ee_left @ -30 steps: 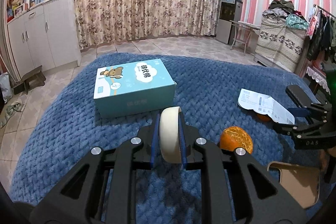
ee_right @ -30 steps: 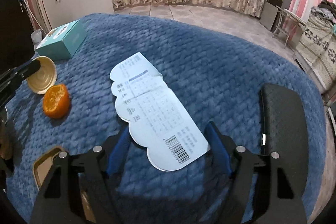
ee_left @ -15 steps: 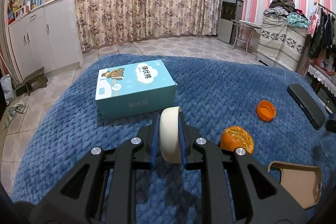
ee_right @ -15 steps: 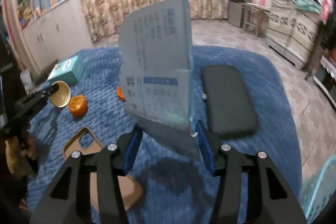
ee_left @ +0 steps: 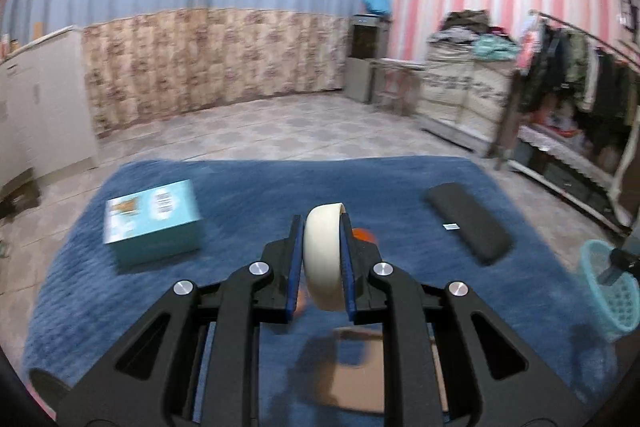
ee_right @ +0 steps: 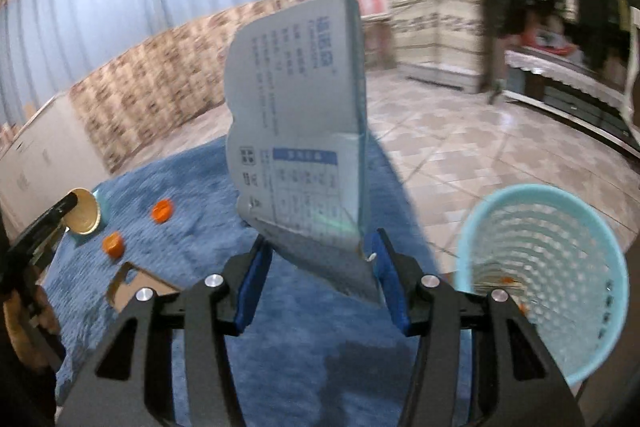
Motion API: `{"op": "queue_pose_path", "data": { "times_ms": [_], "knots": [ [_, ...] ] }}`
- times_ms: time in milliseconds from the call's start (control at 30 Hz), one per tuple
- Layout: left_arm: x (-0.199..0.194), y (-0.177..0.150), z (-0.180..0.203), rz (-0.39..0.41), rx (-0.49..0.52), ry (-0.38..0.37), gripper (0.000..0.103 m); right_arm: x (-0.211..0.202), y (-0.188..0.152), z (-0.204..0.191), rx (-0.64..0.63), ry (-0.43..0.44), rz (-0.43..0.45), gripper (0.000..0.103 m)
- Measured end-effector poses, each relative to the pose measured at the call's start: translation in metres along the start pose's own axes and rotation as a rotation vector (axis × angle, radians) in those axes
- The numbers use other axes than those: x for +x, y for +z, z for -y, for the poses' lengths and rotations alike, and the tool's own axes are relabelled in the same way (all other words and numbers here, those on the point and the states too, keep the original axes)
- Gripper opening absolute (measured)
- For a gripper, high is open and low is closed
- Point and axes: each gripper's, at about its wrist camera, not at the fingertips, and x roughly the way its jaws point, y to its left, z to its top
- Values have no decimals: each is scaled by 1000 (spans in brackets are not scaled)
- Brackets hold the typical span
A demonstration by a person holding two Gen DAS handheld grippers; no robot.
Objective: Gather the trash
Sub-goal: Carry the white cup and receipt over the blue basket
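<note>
Two loads are riding in your claws at once, and the move ahead is turning on where the bin [ee_right: 544,279] is sitting from each of them. You are working over a blue rug [ee_right: 304,359], with the bin standing off its right edge on the tiled floor. In the right wrist view the bin is lying just ahead and to the right of your right claw [ee_right: 320,279], mouth facing up toward you, a few orange scraps already showing inside. In the left wrist view the same bin is showing only at the far right edge [ee_left: 608,287], well apart from your left claw [ee_left: 320,267]. So I am judging your right hand to be the nearer one by a good way.

Your right claw is clamping the card [ee_right: 300,131] by its lower end, its jaws having just been closing on it; the card is standing almost upright, long axis running up and away from the pads, tilted slightly. Because it is tall, you are likely needing to swing right until its lower end is hanging over the rim.

Your left claw is squeezing tight on the tape roll [ee_left: 324,259], held on edge between the pads.

Peel [ee_right: 113,244], cap [ee_right: 163,210] and a cardboard piece [ee_right: 136,287] are lying on the rug to the left.
</note>
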Motion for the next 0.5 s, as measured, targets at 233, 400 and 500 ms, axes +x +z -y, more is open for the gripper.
{"op": "queue_pose_path", "data": {
  "times_ms": [233, 400, 500],
  "knots": [
    [2, 10, 85, 6, 86, -152, 16, -30, 2, 66, 111, -133, 82, 52],
    [-4, 10, 150, 28, 153, -249, 16, -40, 1, 108, 173, -215, 106, 52],
    [-6, 5, 188, 36, 193, -303, 16, -48, 1, 137, 224, -253, 126, 52]
  ]
}}
